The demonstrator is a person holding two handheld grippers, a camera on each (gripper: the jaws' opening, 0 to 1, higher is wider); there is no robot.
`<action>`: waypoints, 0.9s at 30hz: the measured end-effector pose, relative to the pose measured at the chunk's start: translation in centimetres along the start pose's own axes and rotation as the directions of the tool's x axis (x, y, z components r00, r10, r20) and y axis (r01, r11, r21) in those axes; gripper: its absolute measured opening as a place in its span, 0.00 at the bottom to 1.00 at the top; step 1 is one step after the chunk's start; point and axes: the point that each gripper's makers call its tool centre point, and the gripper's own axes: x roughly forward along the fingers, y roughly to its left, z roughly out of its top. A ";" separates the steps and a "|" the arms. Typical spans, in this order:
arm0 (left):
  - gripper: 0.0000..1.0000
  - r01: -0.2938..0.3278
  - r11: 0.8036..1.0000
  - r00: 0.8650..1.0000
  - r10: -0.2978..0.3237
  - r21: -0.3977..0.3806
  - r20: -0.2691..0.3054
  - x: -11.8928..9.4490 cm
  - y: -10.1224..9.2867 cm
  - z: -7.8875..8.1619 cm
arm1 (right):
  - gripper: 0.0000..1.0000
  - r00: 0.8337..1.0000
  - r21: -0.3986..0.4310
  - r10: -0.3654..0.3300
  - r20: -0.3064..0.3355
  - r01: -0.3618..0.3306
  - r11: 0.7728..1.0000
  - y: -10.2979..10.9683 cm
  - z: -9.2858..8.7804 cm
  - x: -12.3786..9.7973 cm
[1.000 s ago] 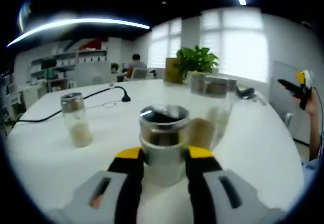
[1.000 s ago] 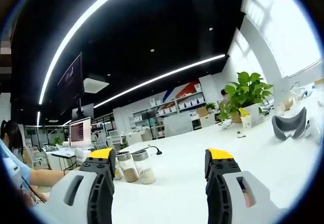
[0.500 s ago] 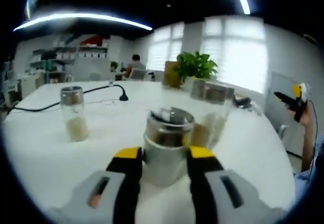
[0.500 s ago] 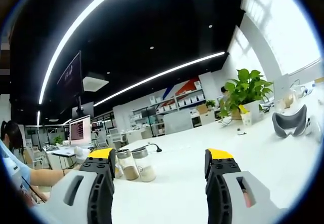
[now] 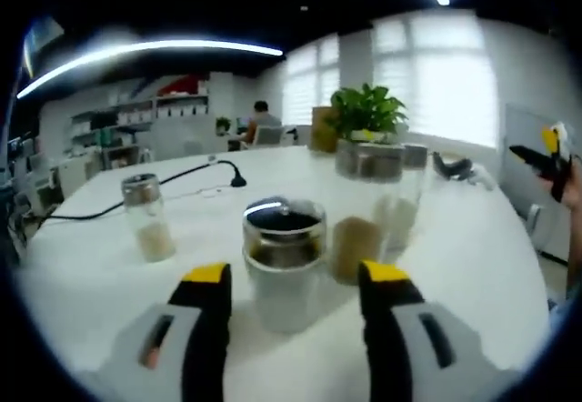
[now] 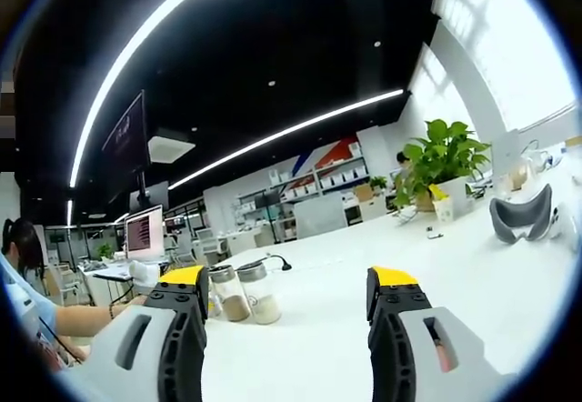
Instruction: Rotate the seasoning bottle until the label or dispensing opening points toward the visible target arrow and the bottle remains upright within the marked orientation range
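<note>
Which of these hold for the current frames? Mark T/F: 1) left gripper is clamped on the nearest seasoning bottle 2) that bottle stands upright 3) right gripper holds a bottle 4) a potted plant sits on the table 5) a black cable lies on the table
1) False. The left gripper is open; its jaws stand apart on either side of the seasoning bottle with gaps showing.
2) True. The bottle stands upright on the white table.
3) False. The right gripper is open with nothing between its jaws.
4) True. The potted plant sits at the far side of the table.
5) True. The black cable runs across the tabletop behind the bottles.
</note>
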 end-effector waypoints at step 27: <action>0.34 -0.174 0.985 0.985 0.174 0.010 -0.006 0.3 2.2 -1.4 | 0.72 0.999 0.017 0.037 0.023 -0.037 0.999 0.8 0.5 0.0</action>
